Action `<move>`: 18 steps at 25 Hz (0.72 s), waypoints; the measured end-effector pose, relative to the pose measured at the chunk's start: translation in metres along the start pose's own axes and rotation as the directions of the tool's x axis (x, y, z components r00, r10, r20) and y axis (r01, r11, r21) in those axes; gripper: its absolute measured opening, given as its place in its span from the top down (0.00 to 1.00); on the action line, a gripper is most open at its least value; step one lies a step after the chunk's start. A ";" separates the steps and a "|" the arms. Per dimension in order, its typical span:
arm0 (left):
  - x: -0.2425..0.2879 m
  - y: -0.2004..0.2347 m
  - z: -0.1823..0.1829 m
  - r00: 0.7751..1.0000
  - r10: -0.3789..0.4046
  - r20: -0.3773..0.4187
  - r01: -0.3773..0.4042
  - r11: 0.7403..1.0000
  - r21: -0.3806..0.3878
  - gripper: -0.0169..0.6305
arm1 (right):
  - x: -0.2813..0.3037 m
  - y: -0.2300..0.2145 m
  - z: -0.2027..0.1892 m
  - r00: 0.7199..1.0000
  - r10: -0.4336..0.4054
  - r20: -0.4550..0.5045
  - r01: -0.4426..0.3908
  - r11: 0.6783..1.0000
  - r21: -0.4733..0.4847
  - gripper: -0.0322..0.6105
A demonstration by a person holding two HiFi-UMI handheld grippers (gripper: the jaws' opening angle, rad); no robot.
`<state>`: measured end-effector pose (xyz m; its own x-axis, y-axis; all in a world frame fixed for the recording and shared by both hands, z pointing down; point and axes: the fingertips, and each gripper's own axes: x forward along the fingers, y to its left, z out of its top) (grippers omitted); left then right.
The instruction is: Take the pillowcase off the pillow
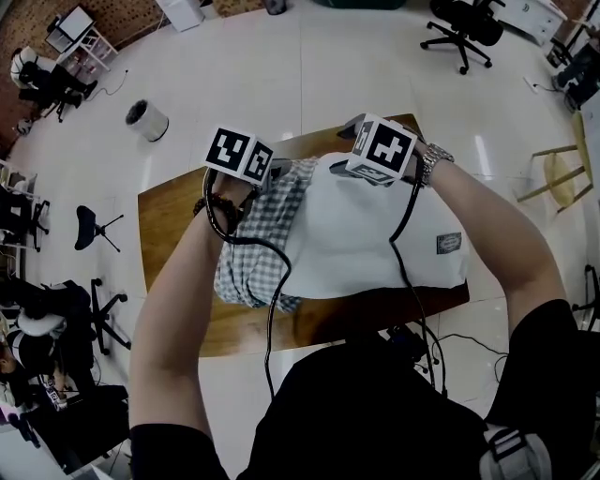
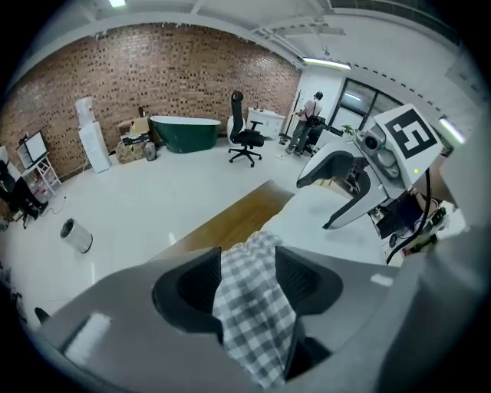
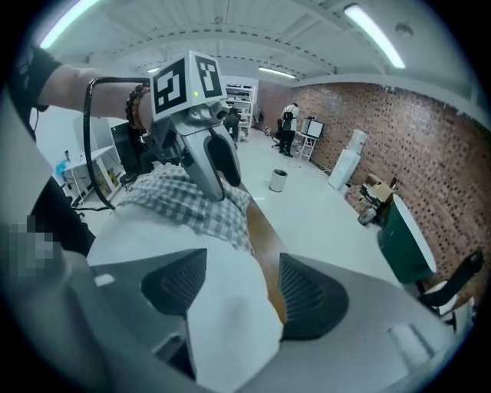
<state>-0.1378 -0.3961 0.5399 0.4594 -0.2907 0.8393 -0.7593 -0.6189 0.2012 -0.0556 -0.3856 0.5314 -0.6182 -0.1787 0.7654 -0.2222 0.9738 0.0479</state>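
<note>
pillow (image 1: 366,244) is lying flat on a wooden table (image 1: 169,225), plain white. the checked pillowcase (image 1: 253,253) is bunched up over its 9 o'clock end. the rest of the pillow is bare, so the case is partly off but not clear of it.

both tools are up at the pillow's 12 o'clock edge, close together. the left gripper (image 2: 247,278) has its jaws fairly wide, with a strip of the checked cloth running through the gap. the cloth brushes the pads but looks slack, not pinched. the right gripper (image 3: 234,288) also stands wide, but the white corner of the pillow fills the whole gap pad to pad, so it's clamped on the pillow itself.

for writing: there's a small grey label (image 1: 448,242) sewn on near the pillow's 4 o'clock corner. something is printed on it but it's too small to read. the only other markings are the black and white square patterns on the left cube (image 1: 240,153) and the right cube (image 1: 384,145), no letters as such.

a watch (image 1: 431,161) is on the right wrist and a dark bracelet (image 1: 217,202) on the left. black cables trail back from both tools.

around the room, a white bin (image 1: 148,120) sits on the floor at 10 o'clock of the table and an office chair (image 1: 464,28) at 1 o'clock. the left gripper view shows a brick wall (image 2: 153,77) with a green tub (image 2: 184,132) in front of it.
</note>
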 end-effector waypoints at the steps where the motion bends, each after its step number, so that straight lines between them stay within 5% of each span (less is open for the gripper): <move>1: 0.007 0.004 0.002 1.000 -0.016 -0.021 0.016 1.000 -0.007 0.62 | 0.006 -0.005 0.000 1.000 0.020 -0.012 -0.020 1.000 0.003 0.49; 8: 0.063 0.021 -0.004 0.980 -0.086 -0.177 0.080 0.996 -0.041 0.61 | 0.050 -0.016 -0.027 0.983 0.145 -0.113 -0.142 0.989 0.032 0.48; 12: 0.085 0.038 -0.008 0.946 -0.121 -0.300 0.107 0.992 -0.062 0.61 | 0.071 -0.021 -0.041 0.960 0.229 -0.159 -0.219 0.973 0.075 0.49; 16: 0.103 0.053 -0.012 0.910 -0.153 -0.385 0.124 0.987 -0.098 0.64 | 0.075 -0.023 -0.043 0.944 0.279 -0.179 -0.267 0.960 0.088 0.70; 18: 0.106 0.060 -0.011 0.903 -0.148 -0.403 0.110 0.987 -0.117 0.74 | 0.071 -0.025 -0.042 0.947 0.261 -0.188 -0.254 0.965 0.063 0.84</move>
<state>-0.1397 -0.4560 0.6468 0.3418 0.1229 0.9317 -0.7529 -0.5575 0.3497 -0.0620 -0.4162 0.6115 -0.5018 0.1113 0.8578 -0.1049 0.9765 -0.1881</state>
